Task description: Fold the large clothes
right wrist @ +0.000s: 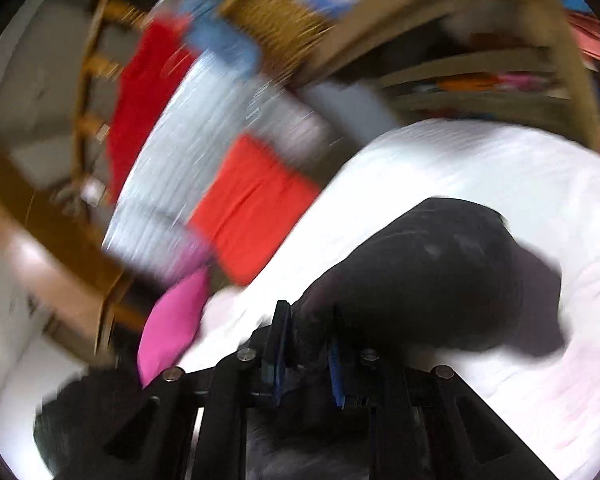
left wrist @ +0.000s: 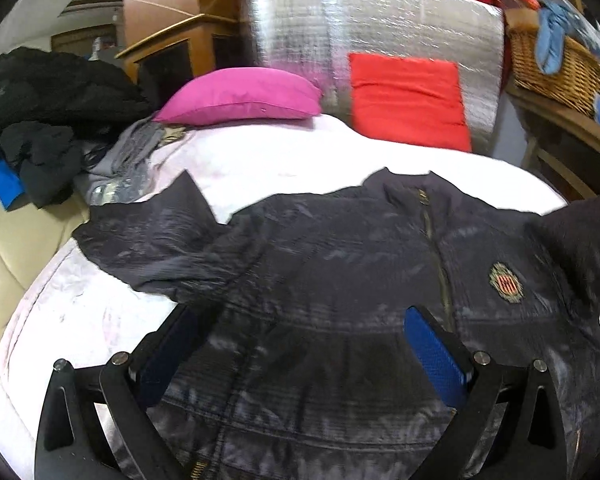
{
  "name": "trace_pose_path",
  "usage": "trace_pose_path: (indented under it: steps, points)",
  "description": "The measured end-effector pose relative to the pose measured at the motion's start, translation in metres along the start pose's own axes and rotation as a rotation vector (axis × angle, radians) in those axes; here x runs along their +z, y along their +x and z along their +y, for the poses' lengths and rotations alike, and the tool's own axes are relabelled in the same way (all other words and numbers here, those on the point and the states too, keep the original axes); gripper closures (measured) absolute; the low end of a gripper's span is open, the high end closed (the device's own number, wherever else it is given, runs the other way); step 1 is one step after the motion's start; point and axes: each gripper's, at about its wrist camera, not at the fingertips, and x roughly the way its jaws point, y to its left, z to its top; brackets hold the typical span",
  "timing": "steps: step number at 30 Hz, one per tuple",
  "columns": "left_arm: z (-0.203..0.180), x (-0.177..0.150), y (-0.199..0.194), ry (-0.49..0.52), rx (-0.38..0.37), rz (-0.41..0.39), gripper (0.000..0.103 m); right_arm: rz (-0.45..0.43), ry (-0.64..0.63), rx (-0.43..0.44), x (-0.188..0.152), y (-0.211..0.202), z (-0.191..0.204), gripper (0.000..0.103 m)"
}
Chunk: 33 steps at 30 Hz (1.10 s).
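A dark navy zip jacket (left wrist: 332, 280) with a crest badge (left wrist: 505, 282) lies front up on the white bed cover (left wrist: 284, 168), sleeves spread to both sides. My left gripper (left wrist: 300, 320) hovers open just above the jacket's lower front, its blue pads wide apart. In the blurred right wrist view, my right gripper (right wrist: 306, 344) is shut on the jacket's sleeve (right wrist: 432, 276), which bunches out ahead of the pads over the white cover (right wrist: 500, 184).
A pink pillow (left wrist: 240, 98) and a red cushion (left wrist: 410, 100) lie at the head of the bed against a silver foil panel (left wrist: 372, 20). Dark clothes (left wrist: 44, 120) pile at the left. A wicker basket (left wrist: 556, 60) sits on a wooden shelf at right.
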Motion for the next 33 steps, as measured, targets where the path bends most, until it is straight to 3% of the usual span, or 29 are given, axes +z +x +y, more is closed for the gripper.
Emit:
trace_pose_path:
  steps: [6,11,12,13,15,20,22,25,27,31,33]
  points:
    - [0.034,0.006,0.006,-0.090,0.040,0.017,0.000,0.248,-0.141,0.100,-0.098,0.046,0.073,0.084]
    - [0.051,0.007,0.011,-0.147,0.054,0.033,0.000,0.496,-0.079,0.123,-0.160,0.070,0.076,0.080]
    - [0.052,0.008,0.012,-0.148,0.051,0.035,0.000,0.533,-0.061,0.110,-0.170,0.069,0.072,0.069]
    - [0.052,0.008,0.013,-0.145,0.046,0.037,0.000,0.548,-0.038,0.109,-0.173,0.066,0.068,0.045]
    - [0.050,0.007,0.012,-0.134,0.033,0.038,0.000,0.532,0.032,0.141,-0.171,0.049,0.058,0.017]
    - [0.031,0.003,0.001,-0.060,-0.031,0.012,0.000,0.513,0.104,0.307,-0.144,0.007,0.044,0.016]
    - [0.016,0.000,-0.010,-0.023,-0.079,-0.005,0.000,0.441,0.141,0.350,-0.121,-0.017,0.028,0.016]
    - [-0.017,-0.004,-0.033,0.032,-0.162,-0.042,0.000,0.323,0.199,0.305,-0.087,-0.028,0.000,0.016]
    - [-0.043,-0.005,-0.043,0.081,-0.205,-0.049,0.000,0.237,0.279,0.224,-0.074,-0.033,-0.027,0.016]
    - [-0.114,0.003,-0.040,0.172,-0.301,0.029,0.000,0.256,0.445,0.216,-0.073,-0.018,-0.055,0.016]
    - [-0.140,0.008,-0.031,0.210,-0.311,0.050,0.000,0.261,0.476,0.217,-0.071,-0.013,-0.057,0.016]
